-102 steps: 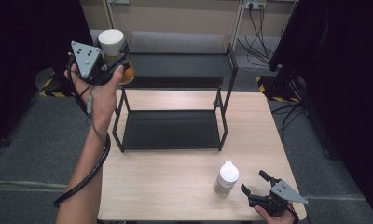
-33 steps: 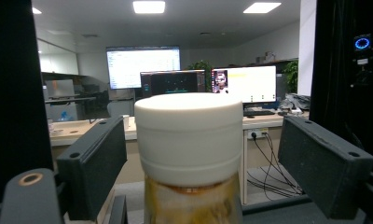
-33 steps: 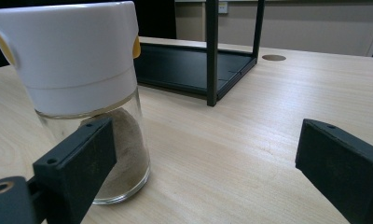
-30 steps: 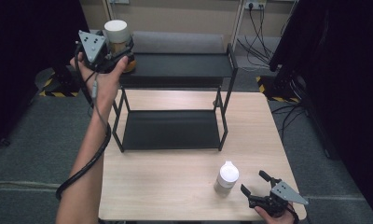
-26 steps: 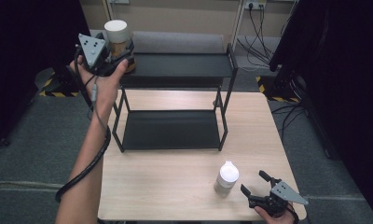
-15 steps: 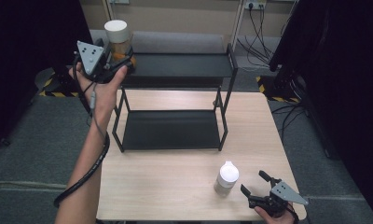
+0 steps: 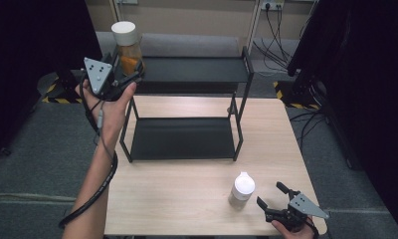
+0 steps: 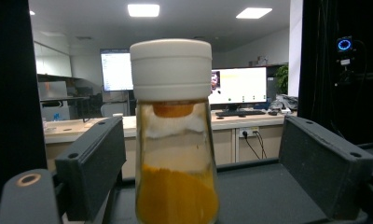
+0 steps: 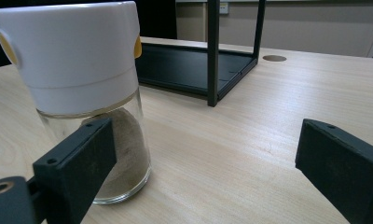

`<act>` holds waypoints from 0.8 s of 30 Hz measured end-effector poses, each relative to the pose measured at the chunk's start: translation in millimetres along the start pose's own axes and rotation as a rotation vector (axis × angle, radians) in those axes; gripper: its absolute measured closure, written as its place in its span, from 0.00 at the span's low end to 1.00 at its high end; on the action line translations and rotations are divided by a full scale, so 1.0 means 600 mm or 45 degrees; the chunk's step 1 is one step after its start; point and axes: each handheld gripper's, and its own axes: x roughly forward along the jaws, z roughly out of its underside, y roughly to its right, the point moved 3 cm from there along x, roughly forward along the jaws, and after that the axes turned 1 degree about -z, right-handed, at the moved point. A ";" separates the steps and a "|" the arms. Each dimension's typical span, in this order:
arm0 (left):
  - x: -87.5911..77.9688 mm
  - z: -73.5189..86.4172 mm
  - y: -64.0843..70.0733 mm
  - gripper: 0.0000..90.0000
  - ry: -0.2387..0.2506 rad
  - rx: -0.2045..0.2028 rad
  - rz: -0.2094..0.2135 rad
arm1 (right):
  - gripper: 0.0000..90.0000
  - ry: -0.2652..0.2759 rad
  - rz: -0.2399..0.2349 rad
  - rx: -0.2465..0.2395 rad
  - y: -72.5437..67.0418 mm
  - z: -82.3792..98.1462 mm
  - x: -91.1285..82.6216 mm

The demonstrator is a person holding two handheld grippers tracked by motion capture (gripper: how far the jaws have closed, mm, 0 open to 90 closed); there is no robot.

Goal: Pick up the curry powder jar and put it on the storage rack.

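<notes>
Currently L tool [image 7: 130,77] wide, jaws flanking orange-powder jar [image 7: 128,46] on rack [image 7: 197,69] top shelf, left end; looks like release/retreat step. R tool [image 7: 276,209] wide beside grey-powder jar [image 7: 242,190] near desk [image 7: 187,199] front-right corner; next: centre, close.

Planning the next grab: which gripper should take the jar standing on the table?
Right. The right gripper sits open on the table beside the white-lidded jar. The left gripper is far off at the rack's top shelf, around the orange-powder jar.
</notes>
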 end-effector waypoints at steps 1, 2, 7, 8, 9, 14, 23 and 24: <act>-0.002 0.002 0.000 0.16 0.001 0.001 -0.003 | 0.06 -0.001 0.000 0.000 0.000 0.000 0.000; -0.003 0.004 -0.001 0.16 -0.002 0.003 -0.002 | 0.06 -0.002 0.000 -0.001 0.000 0.000 0.000; -0.010 0.015 -0.004 0.16 -0.008 -0.010 -0.001 | 0.06 -0.002 0.001 0.001 0.000 0.000 0.000; -0.011 0.017 -0.005 0.16 -0.011 -0.013 -0.003 | 0.06 -0.001 0.001 0.000 0.000 0.000 0.000; -0.011 0.019 -0.005 0.16 -0.015 -0.014 -0.003 | 0.06 -0.001 0.001 0.003 0.000 0.000 0.000; -0.017 0.029 -0.005 0.15 -0.016 -0.028 -0.006 | 0.06 -0.002 0.000 0.002 0.000 0.000 0.000; -0.032 0.046 0.002 0.15 -0.011 -0.020 0.001 | 0.06 -0.002 -0.001 0.000 0.000 0.000 0.000; -0.034 0.048 0.003 0.15 -0.014 -0.017 0.002 | 0.06 -0.003 -0.001 0.000 0.000 -0.001 0.000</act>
